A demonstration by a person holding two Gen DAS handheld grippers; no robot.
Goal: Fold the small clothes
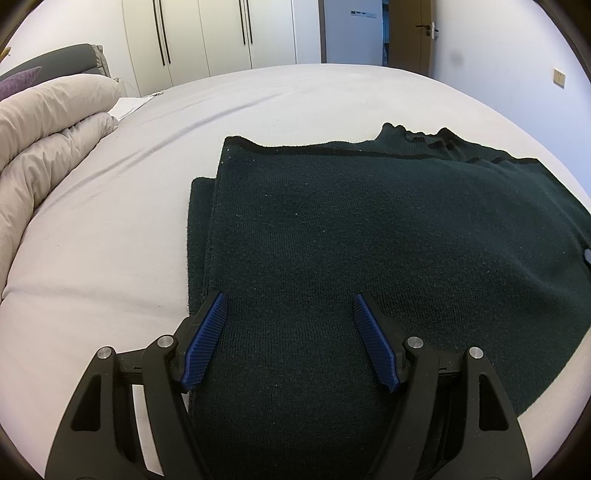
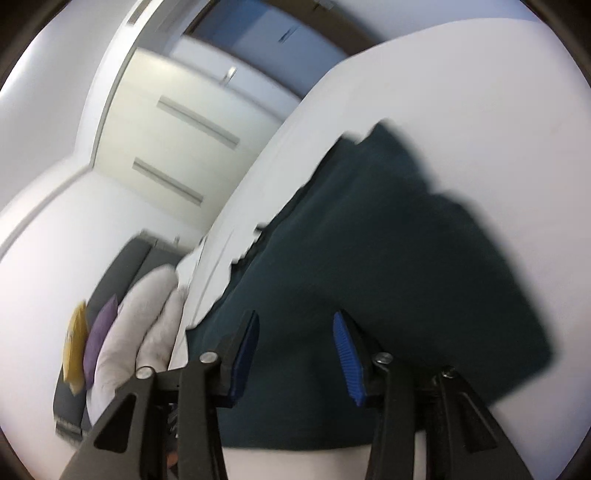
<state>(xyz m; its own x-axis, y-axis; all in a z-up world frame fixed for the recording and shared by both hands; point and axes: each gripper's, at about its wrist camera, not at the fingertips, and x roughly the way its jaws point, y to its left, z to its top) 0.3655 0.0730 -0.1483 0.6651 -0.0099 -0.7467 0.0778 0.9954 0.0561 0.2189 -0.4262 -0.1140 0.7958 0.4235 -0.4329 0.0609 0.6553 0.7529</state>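
Observation:
A dark green knitted sweater (image 1: pixel 369 240) lies folded in layers on the white bed sheet (image 1: pixel 110 240), its collar at the far edge. My left gripper (image 1: pixel 290 302) is open and empty, its blue pads just above the sweater's near left part. In the right wrist view, which is tilted and blurred, the same sweater (image 2: pixel 388 258) lies on the bed. My right gripper (image 2: pixel 295 321) is open and empty over its near edge.
A rolled beige duvet (image 1: pixel 44 140) lies on the left of the bed, also in the right wrist view (image 2: pixel 140 325) beside purple and yellow cushions (image 2: pixel 96 343). White wardrobes (image 1: pixel 207 33) and a door (image 1: pixel 410 33) stand behind the bed.

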